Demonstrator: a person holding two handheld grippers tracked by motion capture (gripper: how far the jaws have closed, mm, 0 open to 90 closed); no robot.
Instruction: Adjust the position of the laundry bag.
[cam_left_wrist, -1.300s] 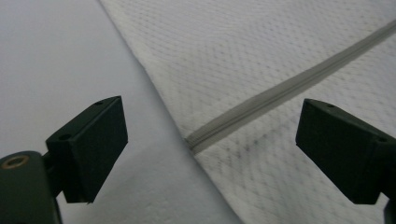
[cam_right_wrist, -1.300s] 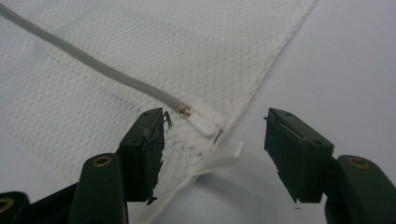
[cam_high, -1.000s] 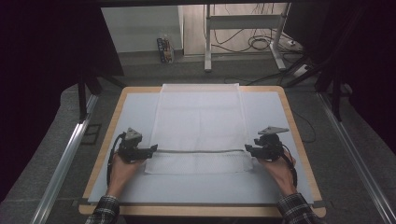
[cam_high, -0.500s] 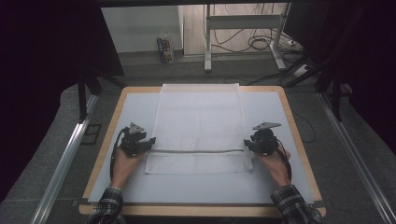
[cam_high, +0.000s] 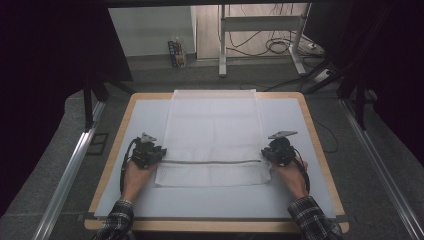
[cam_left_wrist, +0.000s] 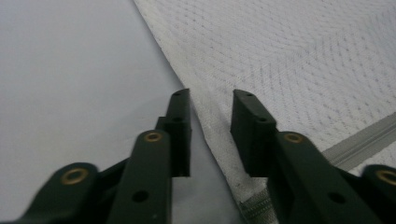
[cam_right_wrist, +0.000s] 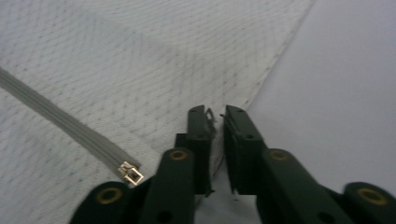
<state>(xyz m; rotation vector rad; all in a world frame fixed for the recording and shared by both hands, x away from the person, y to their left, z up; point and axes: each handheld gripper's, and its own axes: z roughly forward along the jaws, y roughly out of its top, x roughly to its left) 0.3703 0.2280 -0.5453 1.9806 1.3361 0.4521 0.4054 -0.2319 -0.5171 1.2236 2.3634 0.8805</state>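
Note:
A white mesh bag (cam_high: 214, 125) lies flat on the table, a grey zipper (cam_high: 210, 161) running across near its front end. My left gripper (cam_high: 159, 154) sits at the bag's left edge by the zipper end. Its jaws have just been closing, and in the left gripper view (cam_left_wrist: 212, 100) the bag's hem (cam_left_wrist: 219, 140) runs through a gap still left between them. My right gripper (cam_high: 266, 154) is at the bag's right edge. Its jaws have also just been closing and now pinch the hem (cam_right_wrist: 215, 114), with the zipper pull (cam_right_wrist: 130, 173) just beside them.
The table has a pale mat (cam_high: 300, 200) and a wooden rim (cam_high: 107, 175). Metal rails (cam_high: 70, 170) run along both sides. Beyond the far edge stand a desk frame (cam_high: 222, 45) and cables (cam_high: 280, 47) on the floor.
Both hands have edged slightly inward onto the bag's side edges at the zipper line. The bag itself lies as before.

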